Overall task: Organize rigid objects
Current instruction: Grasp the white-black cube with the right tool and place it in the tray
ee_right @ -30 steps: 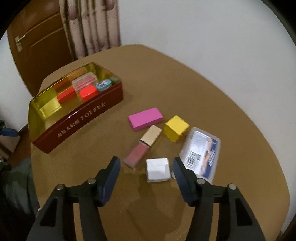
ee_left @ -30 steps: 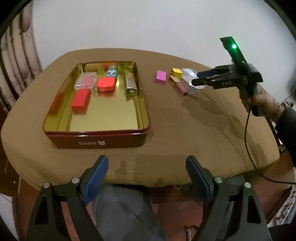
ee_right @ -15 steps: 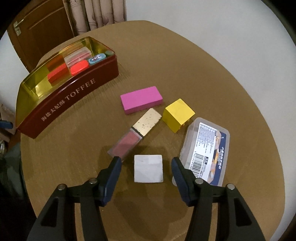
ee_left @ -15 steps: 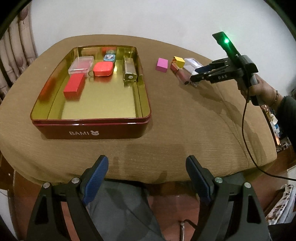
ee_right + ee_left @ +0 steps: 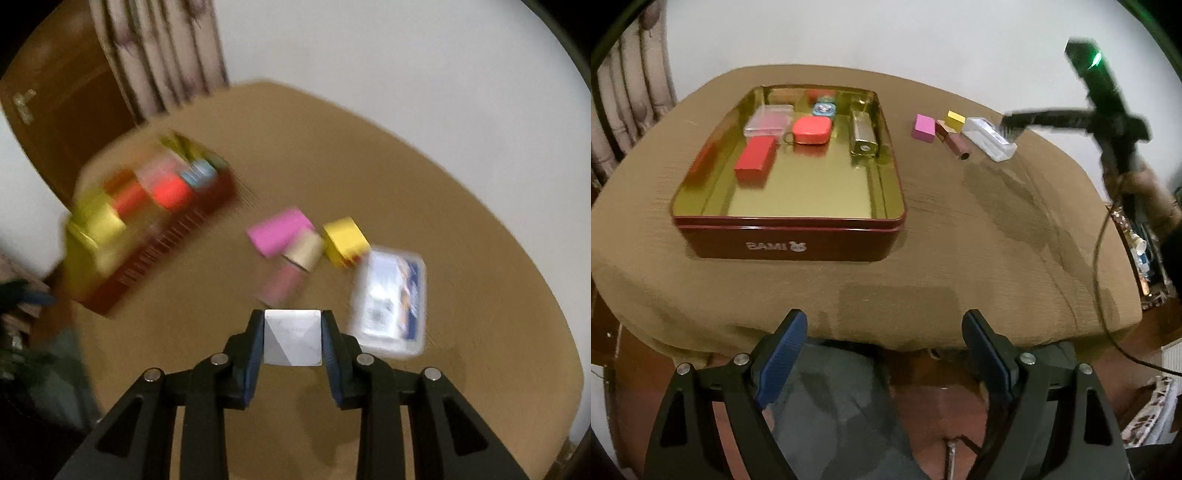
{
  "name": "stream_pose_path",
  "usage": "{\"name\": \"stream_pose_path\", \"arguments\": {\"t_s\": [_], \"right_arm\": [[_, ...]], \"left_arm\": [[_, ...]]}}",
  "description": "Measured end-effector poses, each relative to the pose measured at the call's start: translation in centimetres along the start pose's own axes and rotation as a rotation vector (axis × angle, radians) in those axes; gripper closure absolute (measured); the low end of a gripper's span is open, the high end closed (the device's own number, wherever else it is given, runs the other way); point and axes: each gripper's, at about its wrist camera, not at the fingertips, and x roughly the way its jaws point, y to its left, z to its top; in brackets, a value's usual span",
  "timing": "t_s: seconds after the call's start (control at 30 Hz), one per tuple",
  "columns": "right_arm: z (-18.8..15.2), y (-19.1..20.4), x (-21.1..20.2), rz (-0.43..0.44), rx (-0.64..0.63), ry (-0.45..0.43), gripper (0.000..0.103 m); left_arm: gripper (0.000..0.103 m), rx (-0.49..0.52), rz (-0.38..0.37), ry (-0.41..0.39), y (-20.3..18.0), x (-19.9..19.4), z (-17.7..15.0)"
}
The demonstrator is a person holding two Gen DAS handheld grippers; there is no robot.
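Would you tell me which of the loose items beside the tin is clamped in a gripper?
The white block, pinched between the right gripper's pads; the others lie on the cloth.

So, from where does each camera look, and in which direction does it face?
Left wrist: on the left gripper, at the near table edge, facing the red tin; its open fingers and the person's lap show.
Right wrist: on the right gripper, looking down along fingers clamped on the white cube.
Shared: tin, pink block, clear case.

"BAMI" with a rabbit mark on the red tin's (image 5: 790,243) near wall.
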Motion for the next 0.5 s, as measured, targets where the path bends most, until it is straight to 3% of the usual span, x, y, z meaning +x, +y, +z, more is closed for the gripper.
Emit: {"name": "stream_pose_path", "arguments": {"t_s": [0.13, 0.23, 0.37, 0.5], "right_arm": [[3.5, 4.3, -2.0, 0.102, -0.033, -0.075, 0.073], [6.5, 8.5, -0.3, 0.175, -0.068, -0.081, 0.073], [9.1, 13.8, 4.8, 0.209, -0.118, -0.017, 0.073], [10.1, 17.3, 10.6, 0.175, -0.13, 0.093, 0.073]], "left_arm": [[0.02, -0.004, 0.017, -0.011, 0.3, -0.8, -0.5], [0.02, -0.004, 0.027, -0.021, 0.7, -1.6, -0.9], [0.015, -0.002, 0.051, -0.042, 1.6, -2.3, -1.3], [0.015, -0.027, 0.024, -0.038, 2.8, -2.5, -1.4]]}}
